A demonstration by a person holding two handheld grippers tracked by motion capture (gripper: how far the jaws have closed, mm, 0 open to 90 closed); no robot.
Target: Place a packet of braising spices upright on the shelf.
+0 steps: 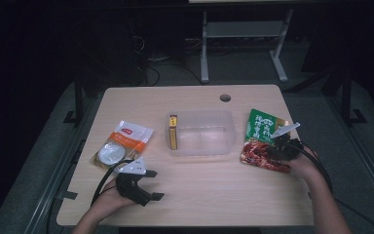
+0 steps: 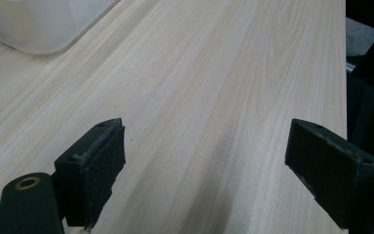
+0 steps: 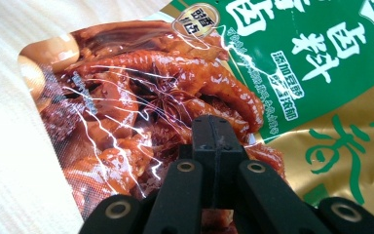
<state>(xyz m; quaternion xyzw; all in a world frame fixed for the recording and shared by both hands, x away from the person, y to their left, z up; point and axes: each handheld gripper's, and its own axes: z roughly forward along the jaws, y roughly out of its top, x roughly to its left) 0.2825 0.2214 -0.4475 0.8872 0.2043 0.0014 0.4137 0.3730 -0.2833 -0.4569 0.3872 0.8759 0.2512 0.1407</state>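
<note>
From the high view, the right gripper (image 1: 283, 143) rests on the green-and-red seasoning packet (image 1: 261, 140), which lies flat on the wooden table (image 1: 209, 187) just right of the clear plastic tub (image 1: 202, 132). The left gripper (image 1: 148, 184) sits near the table's front left, jaws spread wide, holding nothing. In the left gripper view, both pads (image 2: 97, 161) stand well apart over bare wood. In the right gripper view, the jaws are pressed together, tips against the packet's (image 3: 141, 107) glossy face; whether they pinch the film cannot be told.
</note>
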